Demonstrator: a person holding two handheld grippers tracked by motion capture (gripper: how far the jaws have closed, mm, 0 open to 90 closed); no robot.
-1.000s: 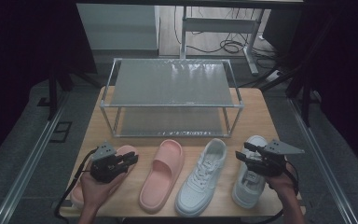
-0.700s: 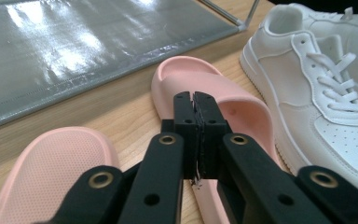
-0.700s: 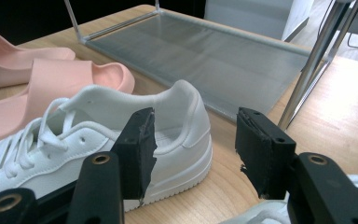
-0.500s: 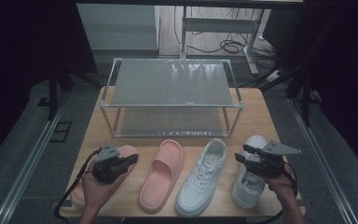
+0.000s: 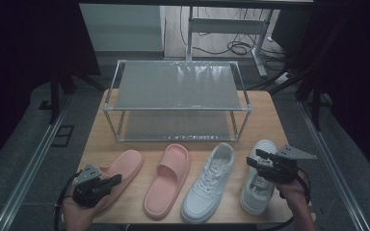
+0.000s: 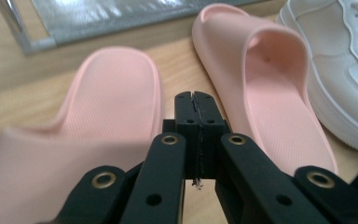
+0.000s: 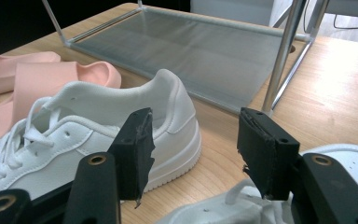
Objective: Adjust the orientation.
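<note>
Lying flat: pink slippers (image 5: 166,178), white sneakers (image 5: 208,182).

metal two-tier shoe rack (image 5: 176,91) at the far half of the wooden table (image 5: 270,115), shelves bare. cables (image 5: 231,47) and a desk frame (image 5: 221,24) on the floor behind.

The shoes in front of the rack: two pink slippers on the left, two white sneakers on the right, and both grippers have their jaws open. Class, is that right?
Not quite. The left gripper is shut, jaws pressed together in the left gripper view. The right gripper is open. The pink slippers and white sneakers lie as stated.
</note>
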